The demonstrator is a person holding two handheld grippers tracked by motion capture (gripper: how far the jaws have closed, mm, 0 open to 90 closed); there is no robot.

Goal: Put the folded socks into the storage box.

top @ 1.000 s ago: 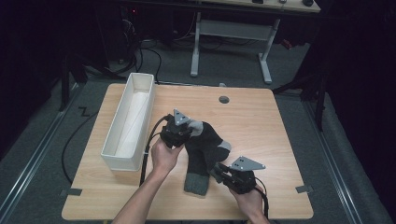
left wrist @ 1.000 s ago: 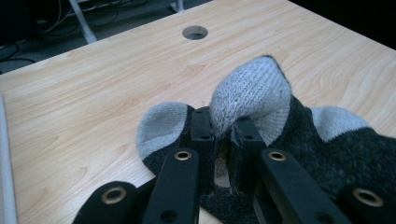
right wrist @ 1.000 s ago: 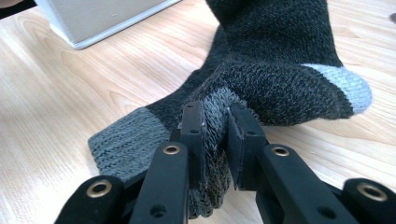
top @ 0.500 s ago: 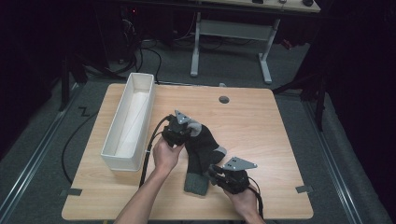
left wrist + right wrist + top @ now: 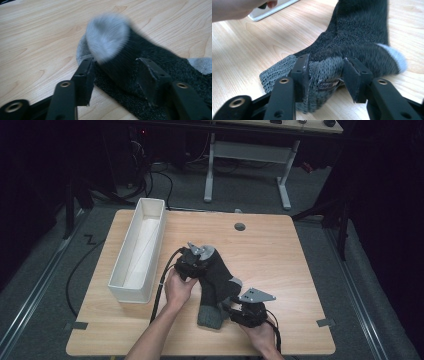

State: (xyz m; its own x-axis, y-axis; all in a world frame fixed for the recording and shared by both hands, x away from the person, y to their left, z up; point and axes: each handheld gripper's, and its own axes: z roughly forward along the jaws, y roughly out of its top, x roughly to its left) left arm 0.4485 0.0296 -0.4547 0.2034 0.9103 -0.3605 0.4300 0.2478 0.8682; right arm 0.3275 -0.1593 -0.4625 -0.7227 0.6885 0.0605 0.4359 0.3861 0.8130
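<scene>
Both sets of jaws have just been opening, and each one has sock between its pads. On my left gripper point(image 5: 113, 72) the pads stand apart around the toe end of the dark socks point(image 5: 217, 282), with the light grey toe point(image 5: 107, 36) blurred just past the tips; I can't tell for sure if the pads touch the cloth, but it doesn't look squeezed. My right gripper point(image 5: 324, 75) is spread about the same amount around the ribbed grey cuff point(image 5: 279, 68), and a fold of knit bunches up between the pads without being pinched.

From the high view it looks like a pair of dark socks with grey patches, one on top of the other, lying on the table point(image 5: 295, 270) a bit near of centre, running from the left gripper point(image 5: 196, 257) at the far end down to the right gripper point(image 5: 239, 311) at the near end. My left hand point(image 5: 179, 287) sits just left of them, and my right hand point(image 5: 260, 335) is at the near edge.

Further out, a long white bin point(image 5: 139, 251) stands lengthwise along the left side of the table, close to the left hand but apart from the socks. A small round grey cap point(image 5: 240, 226) sits in the tabletop toward the far edge, well apart from everything.
</scene>
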